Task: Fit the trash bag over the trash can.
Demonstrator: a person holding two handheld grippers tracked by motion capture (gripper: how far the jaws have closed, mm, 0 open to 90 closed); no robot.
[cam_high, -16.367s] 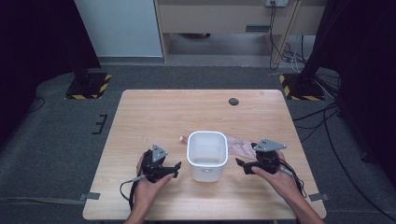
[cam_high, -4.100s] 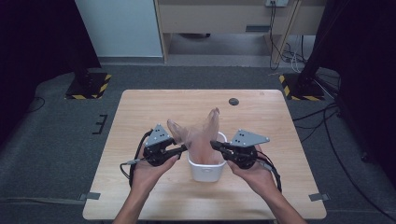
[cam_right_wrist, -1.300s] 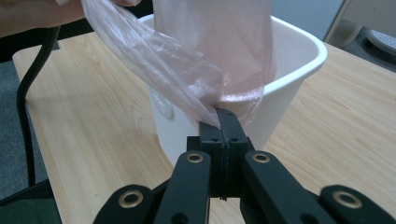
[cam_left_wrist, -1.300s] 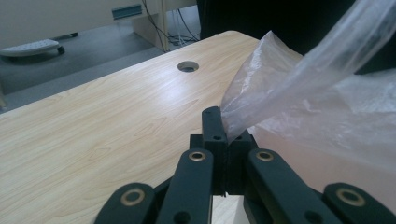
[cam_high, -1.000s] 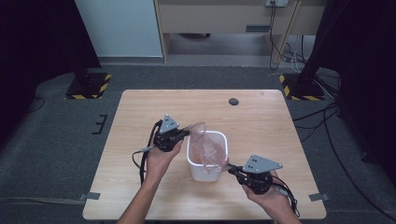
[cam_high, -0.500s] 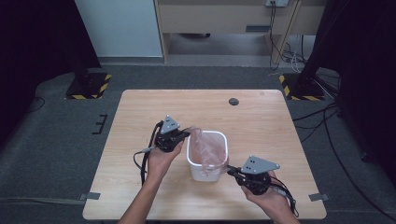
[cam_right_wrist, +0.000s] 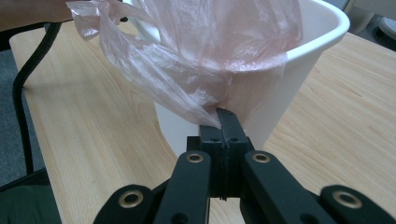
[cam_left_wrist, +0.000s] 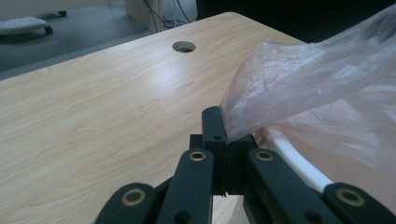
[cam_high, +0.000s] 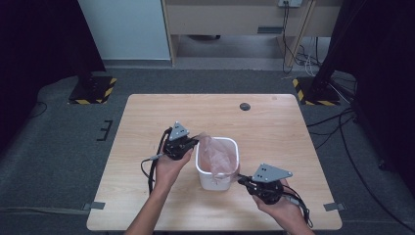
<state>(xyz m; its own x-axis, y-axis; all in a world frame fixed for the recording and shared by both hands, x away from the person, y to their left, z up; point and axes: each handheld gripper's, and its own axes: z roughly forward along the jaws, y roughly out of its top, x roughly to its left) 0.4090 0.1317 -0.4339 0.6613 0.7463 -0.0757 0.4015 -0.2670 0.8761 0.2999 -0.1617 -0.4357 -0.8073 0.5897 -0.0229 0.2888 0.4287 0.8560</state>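
- High view: white bin upright near the middle of the wooden table, with a thin pink plastic bag draped in and over its mouth. Left gripper just beside the bin's left rim, pinching the bag's edge there; right gripper at the bin's near right corner, drawn tight to the film. Small dark hole in the tabletop well beyond the bin.
- Left gripper view: black jaws clenched on a gathered corner of the bag, film stretched up and off to the right; curved white bin rim just under the film, beside the jaws; table hole far off on the bare wood.
- Right gripper view: jaws pressed together, grasping a pulled-down fold of the bag outside the bin wall; remaining film bunched inside and over the rim; black cable trailing across the table at left.
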